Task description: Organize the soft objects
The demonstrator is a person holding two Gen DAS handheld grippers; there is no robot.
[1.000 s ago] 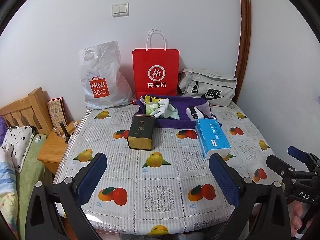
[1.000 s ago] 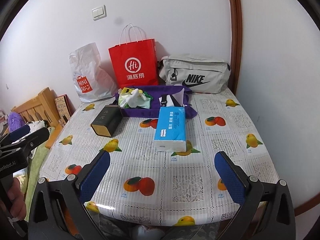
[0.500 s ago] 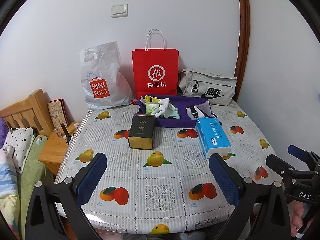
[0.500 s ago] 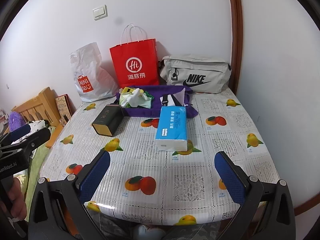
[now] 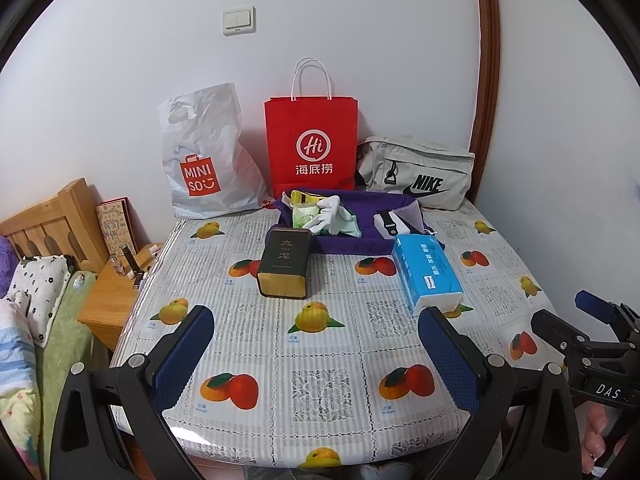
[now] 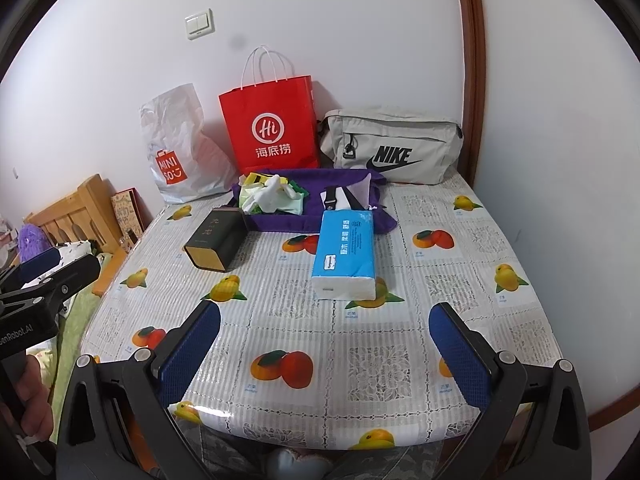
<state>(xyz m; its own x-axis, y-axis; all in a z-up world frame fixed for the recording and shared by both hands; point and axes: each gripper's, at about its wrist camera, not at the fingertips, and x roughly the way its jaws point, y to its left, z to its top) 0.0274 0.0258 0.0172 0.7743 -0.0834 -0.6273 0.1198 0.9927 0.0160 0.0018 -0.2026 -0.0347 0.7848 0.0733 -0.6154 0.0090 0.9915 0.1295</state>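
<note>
A blue tissue pack (image 5: 427,273) (image 6: 347,253) lies on the fruit-print tablecloth (image 5: 320,384) (image 6: 360,364), just in front of an open purple fabric bag (image 5: 360,208) (image 6: 320,182). Inside the bag sit a white glove with green cloths (image 5: 329,218) (image 6: 272,198) and a black strap (image 6: 329,200). A dark tea tin (image 5: 285,266) (image 6: 216,243) lies left of the pack. My left gripper (image 5: 316,344) hovers open over the table's near edge, well short of the tin. My right gripper (image 6: 325,340) is open too, just short of the tissue pack.
Against the wall stand a white MINISO bag (image 5: 204,160) (image 6: 176,152), a red paper bag (image 5: 312,148) (image 6: 272,128) and a grey NIKE pouch (image 5: 416,176) (image 6: 392,148). A wooden bedside table (image 5: 112,296) and bed with pillows (image 5: 36,284) lie to the left.
Both views have crept slightly back and up, so the table objects sit a little lower and farther. Both grippers stay open and nothing on the table has moved.
</note>
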